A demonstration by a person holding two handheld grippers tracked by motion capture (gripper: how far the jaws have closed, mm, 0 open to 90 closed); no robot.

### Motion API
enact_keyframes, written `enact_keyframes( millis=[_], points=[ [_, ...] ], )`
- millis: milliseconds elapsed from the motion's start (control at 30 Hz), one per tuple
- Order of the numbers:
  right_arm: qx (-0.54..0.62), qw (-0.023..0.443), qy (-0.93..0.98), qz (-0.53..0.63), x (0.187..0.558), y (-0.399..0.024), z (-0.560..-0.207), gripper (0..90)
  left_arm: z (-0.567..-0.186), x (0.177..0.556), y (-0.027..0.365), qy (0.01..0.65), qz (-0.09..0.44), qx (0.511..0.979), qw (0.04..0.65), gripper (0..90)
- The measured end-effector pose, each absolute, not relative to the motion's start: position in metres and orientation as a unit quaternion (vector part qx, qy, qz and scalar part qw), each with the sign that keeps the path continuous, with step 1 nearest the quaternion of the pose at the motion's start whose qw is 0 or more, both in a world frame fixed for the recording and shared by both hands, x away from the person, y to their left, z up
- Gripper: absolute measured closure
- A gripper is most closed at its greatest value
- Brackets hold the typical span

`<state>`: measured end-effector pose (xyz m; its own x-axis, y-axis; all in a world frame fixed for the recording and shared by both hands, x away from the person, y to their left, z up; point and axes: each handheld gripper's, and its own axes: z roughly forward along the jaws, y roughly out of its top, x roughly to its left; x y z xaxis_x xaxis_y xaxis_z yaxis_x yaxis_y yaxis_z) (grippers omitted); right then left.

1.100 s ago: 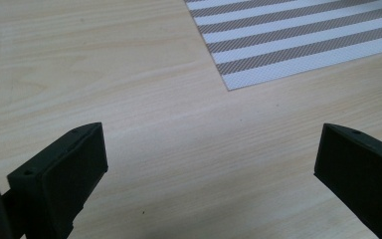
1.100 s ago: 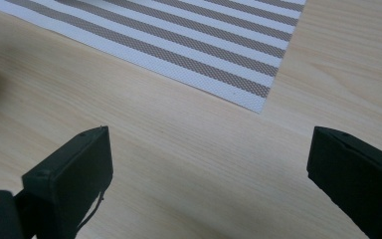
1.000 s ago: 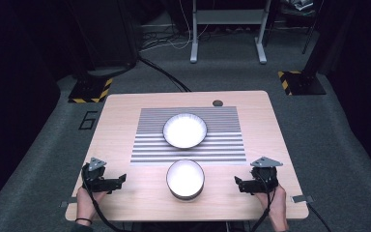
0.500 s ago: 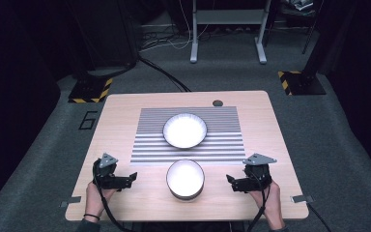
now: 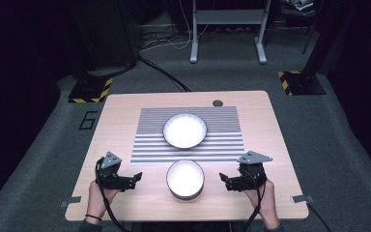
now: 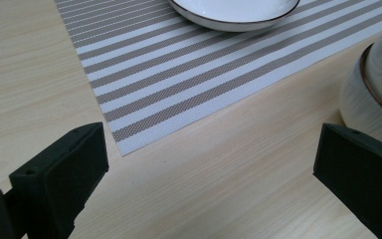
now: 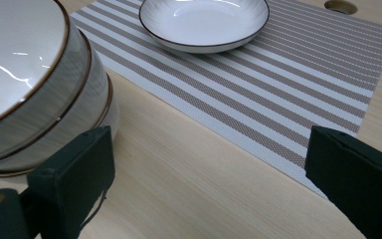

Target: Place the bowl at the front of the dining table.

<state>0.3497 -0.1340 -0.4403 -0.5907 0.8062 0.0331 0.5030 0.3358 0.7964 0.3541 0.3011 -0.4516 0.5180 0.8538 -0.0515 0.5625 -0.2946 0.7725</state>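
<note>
The left tool [image 5: 134, 178] was held low over the bench [image 5: 125, 104], just left of the stack of bowls [image 5: 185, 179]. Its jaws were wide apart and nothing was held in them. In the left gripper view, the side of the stack of bowls [image 6: 373, 94] was seen near the right jaw, not touched.

The stack of bowls was set on the bare wood at the near edge, just in front of the striped mat [image 5: 147, 140]. At least two bowls could be counted in the right gripper view [image 7: 35, 84]. A shallow white plate [image 5: 184, 130] was seen on the mat behind it.

The right tool [image 5: 224, 181] was held just right of the stack, also wide open and empty.

It seemed that the top bowl was about to be picked up. To do it well, only the top rim should be pinched, gently. The stack below could be steadied by the other tool. The bowl should be lifted straight up and slowly, so that nothing was knocked or tipped.
</note>
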Motion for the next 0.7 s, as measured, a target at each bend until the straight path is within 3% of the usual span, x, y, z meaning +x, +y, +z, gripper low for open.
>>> enact_keyframes(
  millis=[700],
  points=[
    [0.373,0.182,0.807,0.420,0.353,-0.100,-0.423,4.7,-0.432,0.354,0.267,0.405,0.170,0.802,0.406,0.6]
  ],
)
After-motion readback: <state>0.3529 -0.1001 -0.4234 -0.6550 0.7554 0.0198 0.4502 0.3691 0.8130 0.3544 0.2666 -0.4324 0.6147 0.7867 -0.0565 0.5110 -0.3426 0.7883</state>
